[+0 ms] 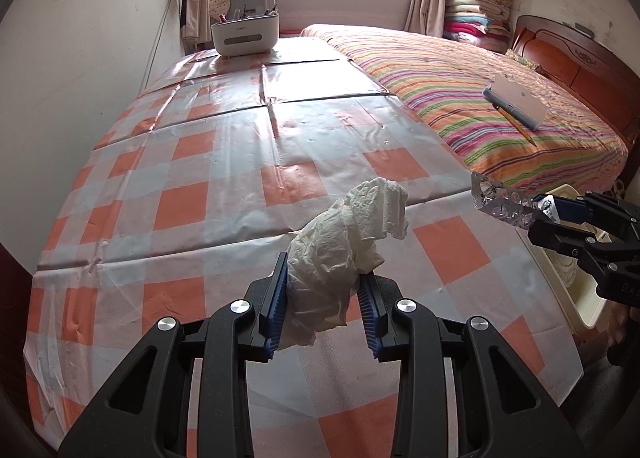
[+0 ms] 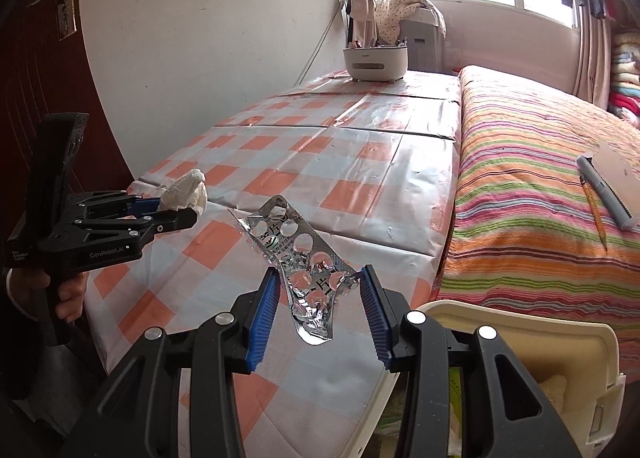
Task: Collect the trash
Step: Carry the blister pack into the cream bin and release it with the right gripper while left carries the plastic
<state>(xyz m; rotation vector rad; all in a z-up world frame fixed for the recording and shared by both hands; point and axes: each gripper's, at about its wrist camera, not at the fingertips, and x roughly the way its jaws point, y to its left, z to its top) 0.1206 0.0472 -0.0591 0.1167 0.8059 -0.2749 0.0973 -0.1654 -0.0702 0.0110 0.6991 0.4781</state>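
Note:
My left gripper [image 1: 326, 278] is shut on a crumpled white tissue [image 1: 340, 250], which sticks up above the blue pads. It hangs over the near end of the table with the orange-checked cloth [image 1: 192, 161]. The right wrist view shows the same gripper [image 2: 176, 211] and tissue [image 2: 188, 187] at the left. My right gripper [image 2: 320, 278] is shut on a bent silver blister pack [image 2: 296, 246] over the table's right corner. In the left wrist view that gripper [image 1: 548, 213] and the pack [image 1: 500, 205] are at the right edge. A cream bin [image 2: 520, 334] stands open just below and to the right.
A white caddy [image 1: 244, 33] with small items stands at the table's far end. A bed with a striped cover [image 1: 480, 97] runs along the table's right side, with a notebook [image 1: 520, 97], a pen and a pencil on it. A wall runs along the left.

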